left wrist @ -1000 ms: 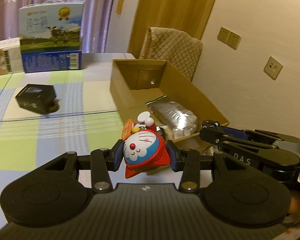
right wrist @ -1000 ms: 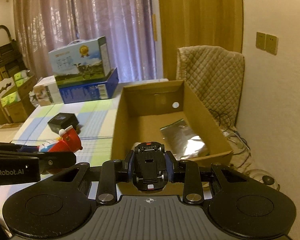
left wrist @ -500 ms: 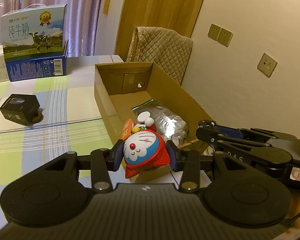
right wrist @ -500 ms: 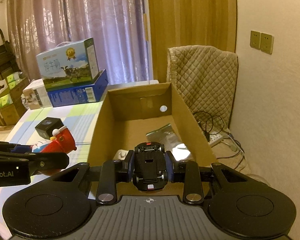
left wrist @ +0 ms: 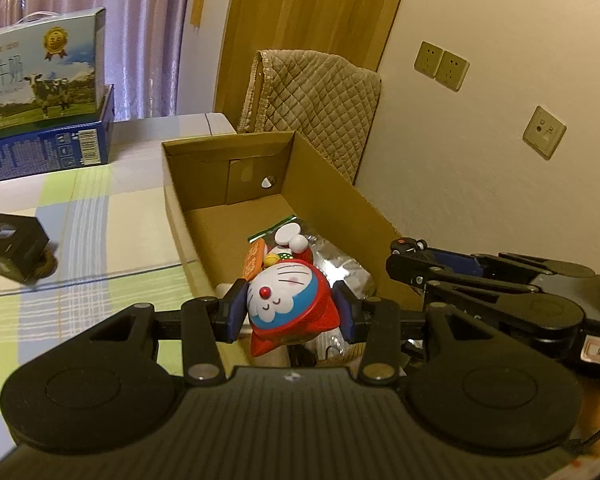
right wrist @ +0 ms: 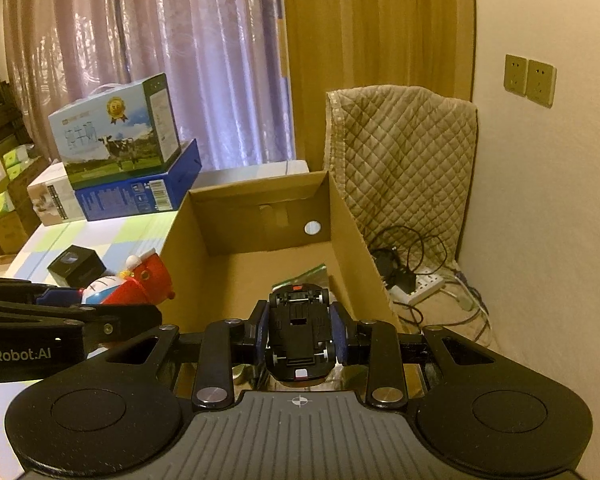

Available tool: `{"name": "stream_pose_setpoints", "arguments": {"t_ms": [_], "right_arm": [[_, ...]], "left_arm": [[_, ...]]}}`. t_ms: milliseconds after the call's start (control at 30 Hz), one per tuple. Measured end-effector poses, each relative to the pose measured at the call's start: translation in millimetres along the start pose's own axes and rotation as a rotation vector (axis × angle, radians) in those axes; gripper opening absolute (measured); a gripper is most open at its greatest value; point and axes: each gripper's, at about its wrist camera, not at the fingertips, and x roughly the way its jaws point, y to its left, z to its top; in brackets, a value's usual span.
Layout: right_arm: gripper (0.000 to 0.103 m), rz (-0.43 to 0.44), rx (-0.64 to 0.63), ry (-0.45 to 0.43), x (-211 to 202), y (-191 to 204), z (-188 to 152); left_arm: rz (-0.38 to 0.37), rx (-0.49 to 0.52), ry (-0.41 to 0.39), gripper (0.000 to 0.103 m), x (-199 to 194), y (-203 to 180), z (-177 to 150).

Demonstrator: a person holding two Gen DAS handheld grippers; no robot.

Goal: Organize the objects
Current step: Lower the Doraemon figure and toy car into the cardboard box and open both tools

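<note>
Left wrist view: the left gripper (left wrist: 290, 312) is seen pinching a Doraemon figurine (left wrist: 288, 298) between its two blue pads; the toy, blue-and-white faced and dressed in red, is carried over the near end of an open cardboard box (left wrist: 332, 184). A silver foil pouch (left wrist: 344, 268) is seen lying on the box floor just beyond the toy, toward the right wall of the box. The right gripper (left wrist: 410, 250) is visible at the right, beside the box's right wall; what it holds cannot be told from this view.

Right wrist view: the right gripper (right wrist: 300, 330) is shown clamped on a black toy car (right wrist: 300, 324), gripped by its sides with the underside turned up, above the near end of the cardboard box (right wrist: 260, 216). Part of the foil pouch (right wrist: 304, 274) shows beyond the car. At the left, the left gripper (right wrist: 96, 300) and the figurine (right wrist: 136, 284) are seen near the box's left wall.

Surroundings: the box rests on the right side of a table covered with a checked cloth (left wrist: 92, 220). A small black box (left wrist: 12, 254) lies on the cloth to the left, well apart from the cardboard box. At the far left, a milk carton (right wrist: 116, 132) printed with a cow is stacked on a blue carton (right wrist: 140, 192). A quilted cover (right wrist: 404, 160) is draped behind the box's far right corner, with a power strip (right wrist: 420, 288) and cables on the floor below it.
</note>
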Motion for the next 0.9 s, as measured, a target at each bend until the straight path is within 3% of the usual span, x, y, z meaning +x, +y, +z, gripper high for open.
{"name": "stream_pose_setpoints", "arguments": {"t_ms": [567, 667, 900], "right_arm": [[0.029, -0.006, 0.035, 0.014, 14.5, -14.9, 8.1], [0.029, -0.005, 0.038, 0.011, 12.5, -15.8, 7.9], [0.029, 0.015, 0.045, 0.005, 10.5, -10.6, 10.4]], "left_arm": [[-0.026, 0.001, 0.019, 0.039, 41.2, -1.2, 18.5], [-0.012, 0.002, -0.005, 0.045, 41.0, 1.1, 25.1], [0.026, 0.004, -0.022, 0.045, 29.1, 13.3, 29.5]]}}
